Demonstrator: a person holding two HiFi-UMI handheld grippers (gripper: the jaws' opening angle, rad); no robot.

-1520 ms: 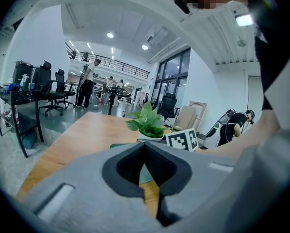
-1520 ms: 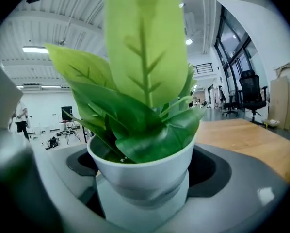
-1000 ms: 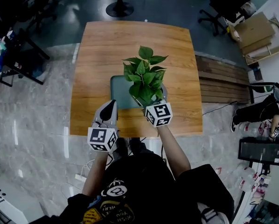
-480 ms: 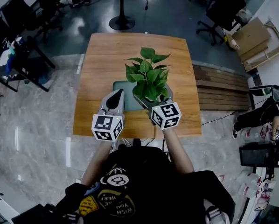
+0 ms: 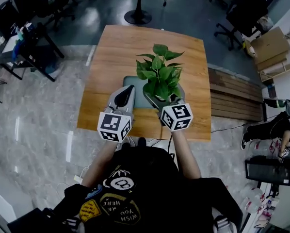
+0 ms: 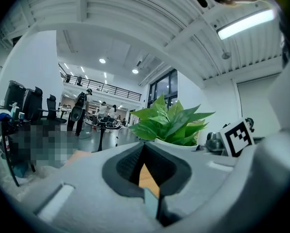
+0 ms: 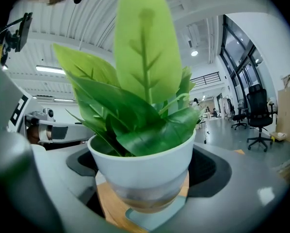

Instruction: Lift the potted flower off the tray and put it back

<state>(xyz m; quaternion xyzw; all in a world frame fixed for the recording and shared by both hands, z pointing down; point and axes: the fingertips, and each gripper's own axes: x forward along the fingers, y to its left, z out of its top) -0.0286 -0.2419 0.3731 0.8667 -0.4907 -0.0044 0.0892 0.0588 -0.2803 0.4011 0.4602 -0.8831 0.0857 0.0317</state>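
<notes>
Clearly, the right gripper [image 5: 168, 101] is grasping the pot [image 7: 142, 171]: in its own view the white pot stands between the two jaws, with a grey jaw close on each side. Green leaves [image 7: 145, 81] rise from the pot and fill most of that view. Under the pot one sees a corner of the tray [image 7: 154, 218] and some wood of the table [image 5: 120, 52]. Whether the base of the pot touches the tray or hangs just above it, I cannot tell.

From the head view, the plant is over the right near part of the grey-green tray, which lies on the near half of the wooden table. The marker cube [image 5: 176, 117] of the right gripper is at the near side of the pot, over the near table edge.

The left gripper [image 5: 124, 93] is just beside the plant, on its left, and apart from it. It points toward the far side, above the left part of the tray. Its jaws are clenched, tip against tip, and they grasp nothing; through the small gap behind the tips only wood and a bit of tray are seen. In its view the leaves and the other gripper's cube show at the right.

Both arms of the person reach from the near edge. Beyond the table, on the dark floor [image 5: 184, 13], stand some office chairs [image 5: 237, 13].
</notes>
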